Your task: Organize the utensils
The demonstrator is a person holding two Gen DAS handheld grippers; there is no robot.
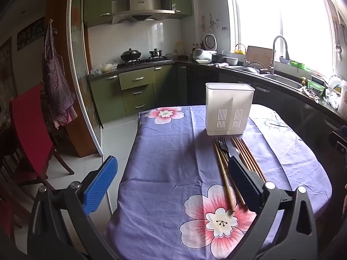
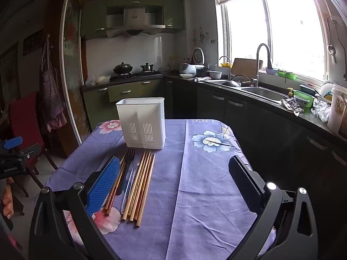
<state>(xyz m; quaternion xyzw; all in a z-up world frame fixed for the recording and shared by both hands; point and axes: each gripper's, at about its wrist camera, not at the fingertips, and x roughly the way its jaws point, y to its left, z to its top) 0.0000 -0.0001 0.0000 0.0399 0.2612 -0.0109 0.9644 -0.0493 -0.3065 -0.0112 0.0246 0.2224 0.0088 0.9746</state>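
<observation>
A white slotted utensil holder [image 1: 229,108] [image 2: 142,122] stands upright on the table with the purple floral cloth [image 1: 169,173] [image 2: 206,184]. In front of it lie several wooden chopsticks [image 1: 224,179] [image 2: 142,184], a black fork [image 1: 224,144] [image 2: 128,166] and a clear plastic utensil [image 2: 130,179], side by side. My left gripper [image 1: 173,177] is open and empty, above the cloth left of the utensils. My right gripper [image 2: 173,179] is open and empty, above the cloth right of the utensils. The right gripper's body shows at the right edge of the left wrist view [image 1: 338,143]; the left gripper's body shows at the left edge of the right wrist view [image 2: 15,151].
A red chair [image 1: 28,130] [image 2: 26,119] stands left of the table. A kitchen counter with a sink [image 1: 282,79] [image 2: 264,93] and dishes runs along the right. Green cabinets and a stove [image 1: 141,60] are at the back.
</observation>
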